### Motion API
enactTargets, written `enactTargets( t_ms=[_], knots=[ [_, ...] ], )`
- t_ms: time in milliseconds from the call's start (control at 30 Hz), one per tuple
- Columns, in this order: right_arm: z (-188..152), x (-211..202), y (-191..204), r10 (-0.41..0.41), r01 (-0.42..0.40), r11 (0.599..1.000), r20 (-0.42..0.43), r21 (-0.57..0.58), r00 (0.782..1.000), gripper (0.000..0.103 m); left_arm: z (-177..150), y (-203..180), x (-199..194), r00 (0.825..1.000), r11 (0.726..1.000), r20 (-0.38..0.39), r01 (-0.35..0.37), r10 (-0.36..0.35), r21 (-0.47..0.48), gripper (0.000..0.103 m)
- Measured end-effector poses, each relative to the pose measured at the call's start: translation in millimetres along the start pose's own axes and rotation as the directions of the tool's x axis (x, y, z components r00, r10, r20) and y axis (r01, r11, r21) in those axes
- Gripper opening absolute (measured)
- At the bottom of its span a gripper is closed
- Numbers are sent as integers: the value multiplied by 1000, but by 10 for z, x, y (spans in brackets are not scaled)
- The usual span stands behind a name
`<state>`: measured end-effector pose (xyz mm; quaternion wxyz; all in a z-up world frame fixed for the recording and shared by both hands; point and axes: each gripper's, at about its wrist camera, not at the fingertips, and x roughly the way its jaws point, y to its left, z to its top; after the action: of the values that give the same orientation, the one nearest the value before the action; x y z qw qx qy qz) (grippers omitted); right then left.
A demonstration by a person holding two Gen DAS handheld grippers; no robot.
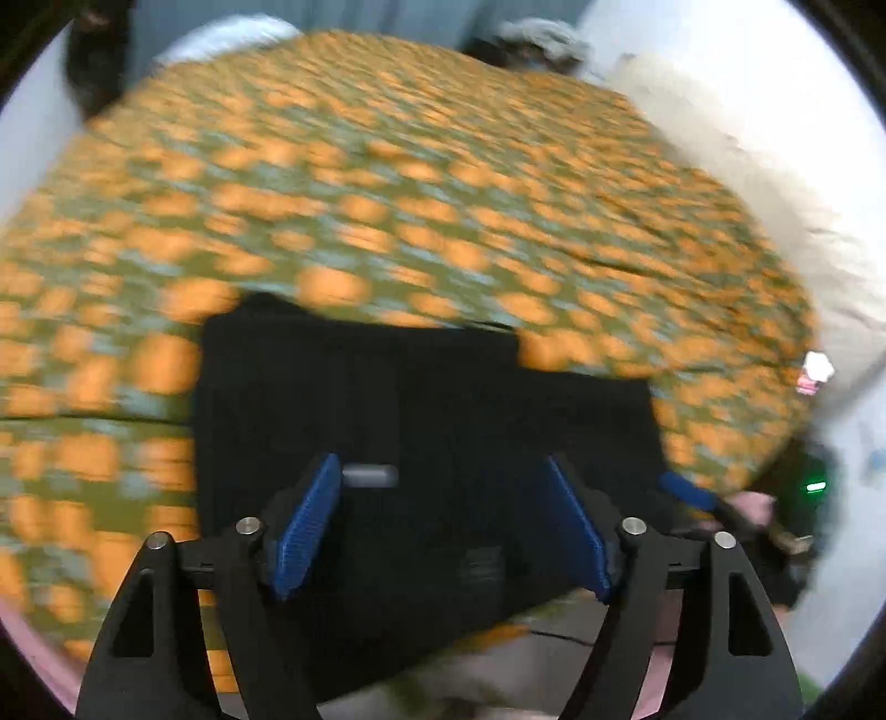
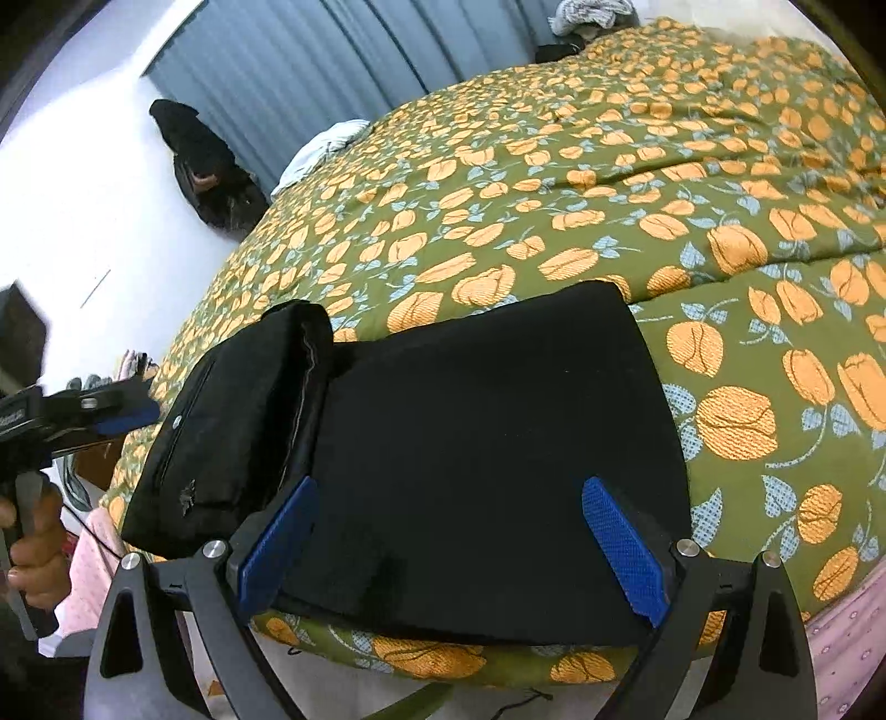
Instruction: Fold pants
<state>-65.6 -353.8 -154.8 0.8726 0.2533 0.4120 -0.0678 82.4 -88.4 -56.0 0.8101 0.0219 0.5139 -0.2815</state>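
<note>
Black pants (image 2: 487,443) lie folded into a flat rectangle near the front edge of the bed, with a thicker folded-over part (image 2: 238,421) showing a zipped pocket on their left. My right gripper (image 2: 451,545) is open, its blue pads (image 2: 626,548) spread wide above the near edge of the pants. In the blurred left wrist view the pants (image 1: 421,399) are a dark block, and my left gripper (image 1: 443,526) is open above them with nothing between its pads. The left gripper (image 2: 124,410) also shows at the left edge, off the bed, held by a hand (image 2: 33,531). A blue finger of the right gripper (image 1: 686,490) shows at the right.
A green bedspread with orange flowers (image 2: 609,194) covers the bed. A pink sheet (image 2: 847,626) shows at the bed's front edge. A dark bag (image 2: 205,166) sits on the white floor, by blue curtains (image 2: 310,61). White cloth (image 2: 321,144) and a clothes heap (image 2: 587,16) lie at the far side.
</note>
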Motion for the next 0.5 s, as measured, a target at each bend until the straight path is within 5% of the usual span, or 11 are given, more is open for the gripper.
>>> enactTargets(
  t_ms=[167, 500],
  knots=[
    [59, 37, 266, 153, -154, 987, -29, -49, 988, 96, -94, 315, 2, 960, 959, 16, -279, 279, 49, 77],
    [163, 436, 795, 264, -298, 940, -201, -165, 943, 96, -75, 450, 47, 932, 931, 24, -362, 362, 51, 77]
  ],
)
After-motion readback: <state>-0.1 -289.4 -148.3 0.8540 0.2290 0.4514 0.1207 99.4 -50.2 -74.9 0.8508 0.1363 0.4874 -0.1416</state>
